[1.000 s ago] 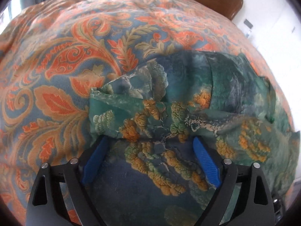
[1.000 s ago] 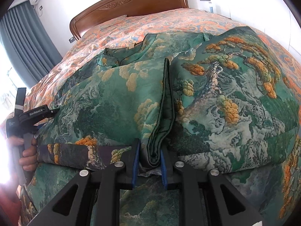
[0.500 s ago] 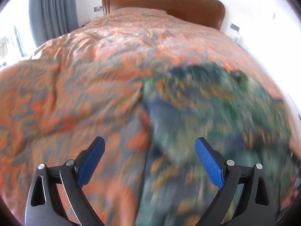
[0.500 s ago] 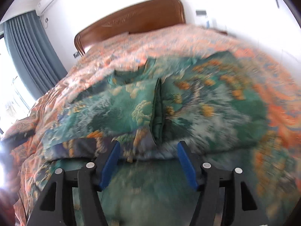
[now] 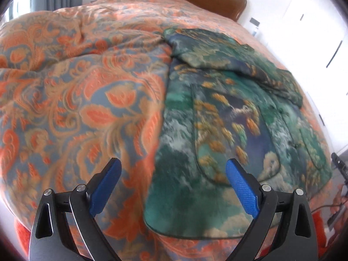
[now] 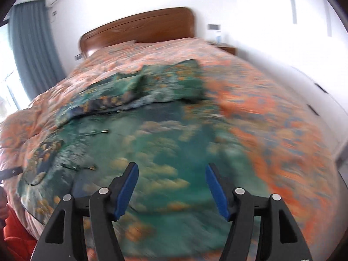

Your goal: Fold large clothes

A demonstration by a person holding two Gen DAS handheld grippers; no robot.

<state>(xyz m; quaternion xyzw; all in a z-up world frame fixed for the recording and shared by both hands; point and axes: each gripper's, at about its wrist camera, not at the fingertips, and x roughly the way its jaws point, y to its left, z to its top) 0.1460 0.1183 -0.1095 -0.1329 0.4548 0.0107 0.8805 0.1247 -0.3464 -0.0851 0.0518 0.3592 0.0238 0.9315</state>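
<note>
A bed with an orange and blue leaf-patterned bedspread [image 5: 91,91] filled both views. Nearest the cameras, the left gripper [image 5: 171,184] hung above the near edge of the bed, tilted down, its blue pads [image 5: 241,189] spread wide with nothing between them; one finger sat over bare bedspread and the other over the near hem of the garment. The right gripper [image 6: 171,187] also pointed down over the garment's lower part, its jaws having just been opening, and they stood apart and empty, clear of the cloth.

The green dress [image 6: 156,152], printed with clouds, pines and mountains, lay flat on the bedspread, its skirt end toward the cameras and its far end folded over itself into a thicker band [image 6: 141,89]. In the left view it lay on the right half of the bed. The right view was blurred.

Farther back stood a wooden headboard [image 6: 139,28], a grey curtain [image 6: 32,43] at the left by a bright window, and white walls [image 6: 271,10].
</note>
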